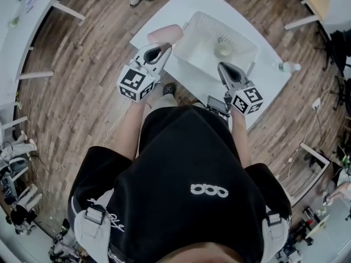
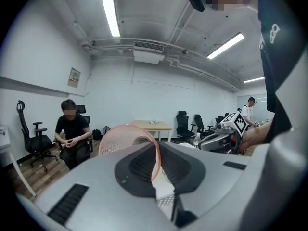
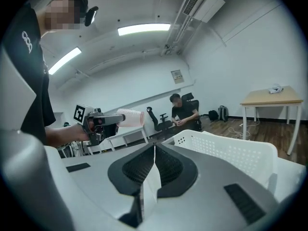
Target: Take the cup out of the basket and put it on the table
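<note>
head: above, steeply down | gripper views: close, level, outward | head+right share basket point(image 1: 197, 59)

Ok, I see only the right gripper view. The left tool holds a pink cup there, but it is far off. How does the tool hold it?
Observer: In the left gripper view the left tool is shut on the wall of the pink cup, near its rim.
Operator: Is the cup out of the basket?
Observer: Yes. In the head view it is beside the left side of the white basket, over a corner of the table. I cannot tell if it touches the table.
Operator: Is anything else in the basket?
Observer: One small pale round thing lies inside it.
</note>
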A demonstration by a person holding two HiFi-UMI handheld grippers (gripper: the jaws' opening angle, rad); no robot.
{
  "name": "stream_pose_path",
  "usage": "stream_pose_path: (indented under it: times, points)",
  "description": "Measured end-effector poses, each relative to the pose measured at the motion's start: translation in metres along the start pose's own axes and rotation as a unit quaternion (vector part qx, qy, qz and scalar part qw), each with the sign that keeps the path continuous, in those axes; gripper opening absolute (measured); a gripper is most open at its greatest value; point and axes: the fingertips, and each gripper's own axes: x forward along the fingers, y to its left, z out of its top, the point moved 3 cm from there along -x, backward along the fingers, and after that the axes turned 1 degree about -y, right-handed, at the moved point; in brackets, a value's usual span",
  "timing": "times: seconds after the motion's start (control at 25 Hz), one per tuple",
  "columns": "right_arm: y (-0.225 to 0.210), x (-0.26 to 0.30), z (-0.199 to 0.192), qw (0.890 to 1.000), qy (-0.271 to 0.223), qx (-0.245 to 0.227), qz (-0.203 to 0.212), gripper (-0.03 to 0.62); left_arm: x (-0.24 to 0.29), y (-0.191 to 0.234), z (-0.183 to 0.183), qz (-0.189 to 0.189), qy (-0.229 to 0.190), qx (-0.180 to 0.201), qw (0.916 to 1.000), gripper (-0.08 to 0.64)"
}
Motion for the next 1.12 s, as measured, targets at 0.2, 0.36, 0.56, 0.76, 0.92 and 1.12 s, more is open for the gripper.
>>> stream_pose_path:
  times: [0.2, 0.36, 0.56, 0.76, 0.92, 1.12]
  points:
    - [0.024, 0.042, 0.002, 0.999, 0.011, -0.009, 0.029, 0.026, -0.034, 0.033, -0.012, 0.030, 0.002, -0.011, 0.9995, 0.026]
    - [0.041, 0.077, 0.004, 0.999, 0.017, -0.013, 0.047, 0.026, -0.058, 0.060, -0.019, 0.049, 0.004, -0.016, 0.9987, 0.026]
    - [0.060, 0.115, 0.002, 0.998, 0.022, -0.014, 0.060, 0.026, -0.081, 0.091, -0.032, 0.059, 0.013, -0.020, 0.9980, 0.026]
    - [0.076, 0.141, 0.000, 0.998, 0.024, -0.011, 0.062, 0.026, -0.089, 0.117, -0.052, 0.055, 0.040, -0.015, 0.9976, 0.026]
    - [0.078, 0.150, -0.003, 0.998, 0.026, -0.008, 0.054, 0.026, -0.076, 0.135, -0.074, 0.040, 0.085, 0.004, 0.9956, 0.026]
    - [0.071, 0.147, -0.010, 0.999, 0.026, 0.005, 0.030, 0.026, -0.042, 0.147, -0.113, -0.001, 0.166, 0.044, 0.9851, 0.026]
